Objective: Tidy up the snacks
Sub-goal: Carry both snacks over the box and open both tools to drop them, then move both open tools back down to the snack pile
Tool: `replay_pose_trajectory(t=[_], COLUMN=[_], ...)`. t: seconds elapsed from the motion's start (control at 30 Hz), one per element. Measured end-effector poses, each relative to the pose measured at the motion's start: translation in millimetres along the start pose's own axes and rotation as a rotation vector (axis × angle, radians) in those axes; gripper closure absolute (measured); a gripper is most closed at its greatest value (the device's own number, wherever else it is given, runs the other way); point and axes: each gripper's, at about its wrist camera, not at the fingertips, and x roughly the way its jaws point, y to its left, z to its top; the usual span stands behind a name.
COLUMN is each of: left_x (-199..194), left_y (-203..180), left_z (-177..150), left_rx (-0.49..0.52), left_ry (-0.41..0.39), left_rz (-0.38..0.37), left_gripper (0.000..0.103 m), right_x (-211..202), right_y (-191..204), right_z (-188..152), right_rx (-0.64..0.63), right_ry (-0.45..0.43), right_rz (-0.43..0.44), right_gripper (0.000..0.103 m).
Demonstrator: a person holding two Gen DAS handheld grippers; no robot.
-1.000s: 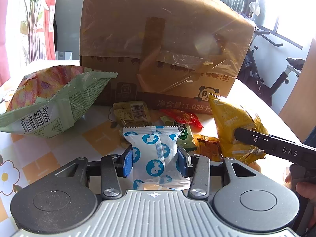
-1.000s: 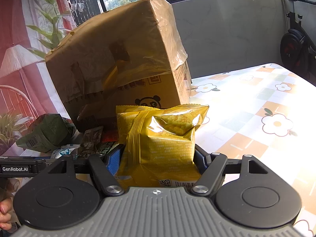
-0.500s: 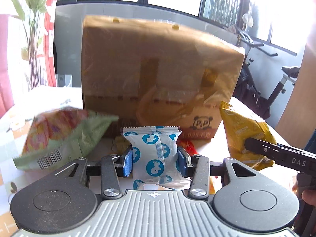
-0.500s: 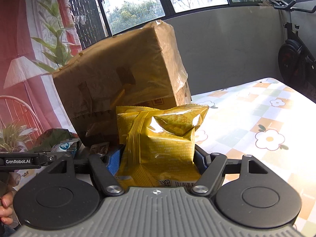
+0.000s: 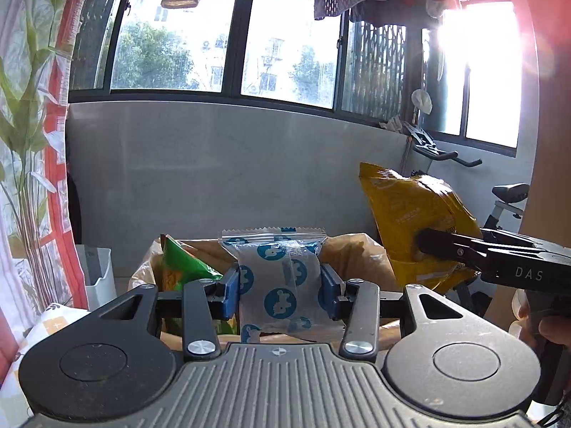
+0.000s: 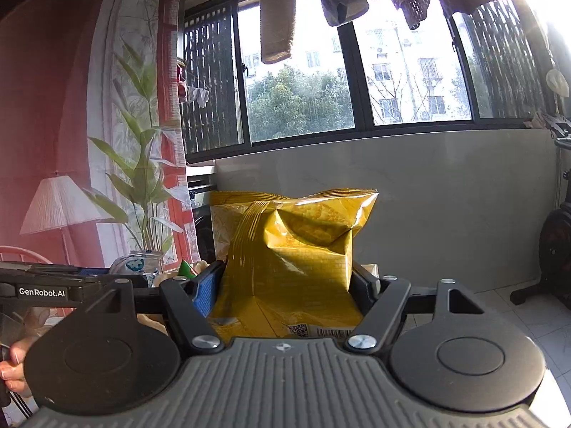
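A glazed balcony fills the background: dark-framed windows (image 5: 278, 46) with laundry (image 6: 276, 18) hanging above, a grey low wall (image 5: 221, 178), and an exercise bike (image 5: 499, 199) at the right. The left gripper (image 5: 280, 283) is clamped on a clear snack packet printed with blue rabbit circles (image 5: 278, 278), held upright between its blue pads just above an open cardboard box (image 5: 353, 249) (a green bag (image 5: 178, 267) already sits inside). The right gripper (image 6: 285, 285) grasps a yellow chip bag (image 6: 292, 249) by its sides, raised beside the box's right edge. Leafy bamboo stems (image 6: 142, 164) stand by a red-patterned curtain (image 6: 46, 107).
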Motion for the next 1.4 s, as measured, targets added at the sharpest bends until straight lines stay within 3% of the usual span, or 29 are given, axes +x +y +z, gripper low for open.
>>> replay_pose_trajectory(t=[0.23, 0.37, 0.47, 0.53, 0.7, 0.97, 1.13, 1.27, 1.4], left_x=[59, 63, 63, 64, 49, -26, -75, -97, -108], left_y=[14, 17, 19, 22, 29, 64, 97, 111, 124], left_z=[14, 17, 18, 19, 26, 31, -1, -40, -70], left_rx=[0.001, -0.014, -0.014, -0.020, -0.017, -0.009, -0.058, -0.115, -0.225], left_ry=[0.103, 0.108, 0.110, 0.123, 0.117, 0.081, 0.094, 0.132, 0.143], left_rz=[0.043, 0.038, 0.041, 0.038, 0.042, 0.034, 0.024, 0.110, 0.178], left_gripper=[0.054, 0.035, 0.032, 0.032, 0.032, 0.030, 0.030, 0.030, 0.030], right_x=[86, 106, 111, 107, 86, 38, -1, -24, -30], right_y=[1, -5, -9, -10, -10, -4, 3, 14, 21], right_z=[1, -6, -4, -1, 5, 0, -22, -52, -89], right_rx=[-0.010, 0.030, 0.047, 0.058, 0.072, 0.109, 0.133, 0.119, 0.130], right_ry=[0.153, 0.226, 0.249, 0.241, 0.218, 0.178, 0.144, 0.166, 0.250], right_rz=[-0.033, -0.044, -0.040, -0.038, -0.035, 0.020, 0.045, 0.001, 0.006], right_gripper=[0.029, 0.026, 0.025, 0.019, 0.019, 0.019, 0.019, 0.019, 0.019])
